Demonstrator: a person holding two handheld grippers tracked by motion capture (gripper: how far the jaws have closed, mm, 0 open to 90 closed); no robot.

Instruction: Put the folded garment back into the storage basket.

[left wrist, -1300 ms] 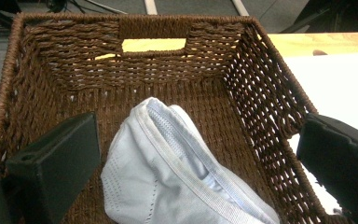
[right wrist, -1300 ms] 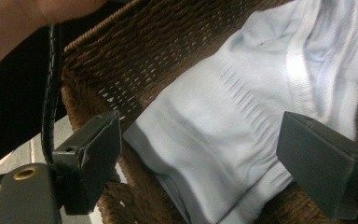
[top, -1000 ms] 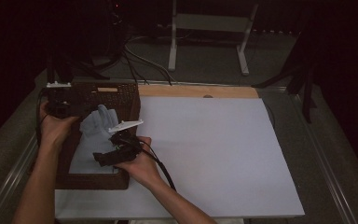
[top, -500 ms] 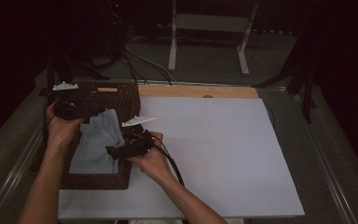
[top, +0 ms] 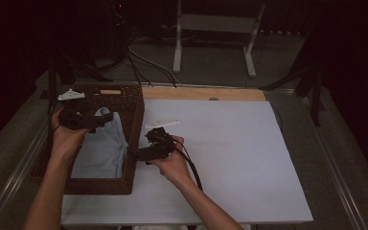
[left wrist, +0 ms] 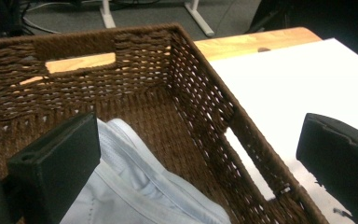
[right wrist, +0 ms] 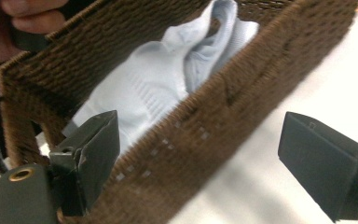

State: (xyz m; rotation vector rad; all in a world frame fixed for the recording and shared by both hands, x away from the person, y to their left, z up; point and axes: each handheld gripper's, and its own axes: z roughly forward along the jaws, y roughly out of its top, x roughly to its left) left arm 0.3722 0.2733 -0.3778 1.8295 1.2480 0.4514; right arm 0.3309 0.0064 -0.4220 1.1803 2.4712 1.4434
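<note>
My left tongs point(left wrist: 200, 154) gape wide over the brown woven wicker basket point(left wrist: 205, 102) holding pale blue folded cloth point(left wrist: 135, 191); my right tongs point(right wrist: 205, 163) straddle its wall, wide open.

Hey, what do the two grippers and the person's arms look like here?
Both are black handheld tools. The left gripper and the right gripper each carry a pale three-cornered plate on top and end in two blocky, matte black jaws. A black cable trails from the right one along the forearm. The forearms are bare, no sleeves showing.
</note>
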